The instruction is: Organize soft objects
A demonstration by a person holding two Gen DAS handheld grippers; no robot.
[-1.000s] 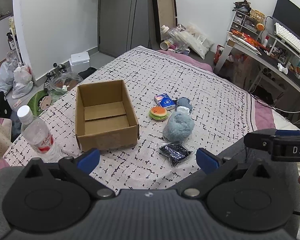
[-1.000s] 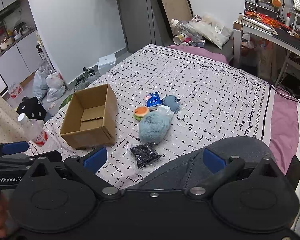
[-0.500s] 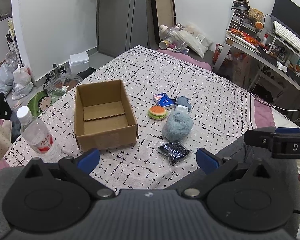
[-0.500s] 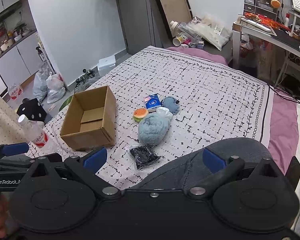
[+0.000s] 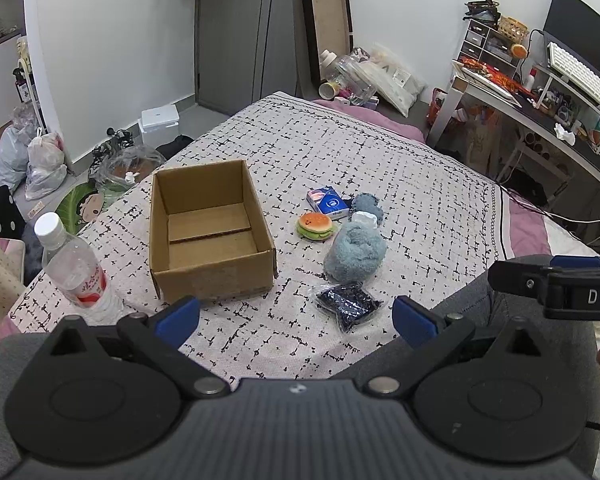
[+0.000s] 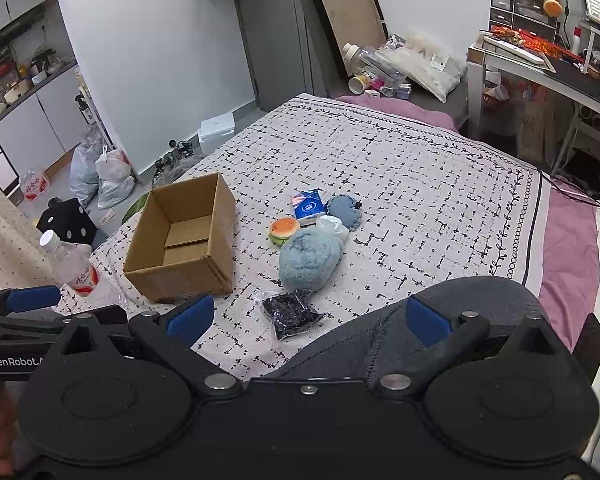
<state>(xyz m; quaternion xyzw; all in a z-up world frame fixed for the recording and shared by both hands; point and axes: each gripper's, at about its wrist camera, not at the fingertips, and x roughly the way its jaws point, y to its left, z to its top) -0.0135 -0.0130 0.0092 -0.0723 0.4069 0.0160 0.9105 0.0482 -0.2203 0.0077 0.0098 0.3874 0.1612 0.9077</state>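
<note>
Both cameras are sitting a touch closer to the bed than a second ago, while the items on it are lying just as they were. The bed (image 5: 380,152), in its black-and-white patterned cover, is carrying everything. An open cardboard box (image 5: 210,236), empty inside, is standing toward the bed's left edge. A clear plastic bottle (image 5: 76,276) with a white cap and red label is standing near the front left corner, beside the box. Toward the middle of the bed, a fluffy blue ball (image 5: 354,256) is lying to the right of the box, with a small white crumpled piece touching its far side. Just in front of it, near the front edge, a dark packet (image 5: 348,304) in clear wrap is lying flat. Beyond the ball, a burger toy (image 5: 315,225), a blue tissue pack (image 5: 327,202) and a small grey-blue pad (image 5: 365,204) are clustering close together. The left tongs (image 5: 296,316) are hovering over the front edge with blue tips spread wide, gripping nothing. The right tongs (image 6: 308,318) are likewise spread apart and empty, above a grey-clad knee.
</note>
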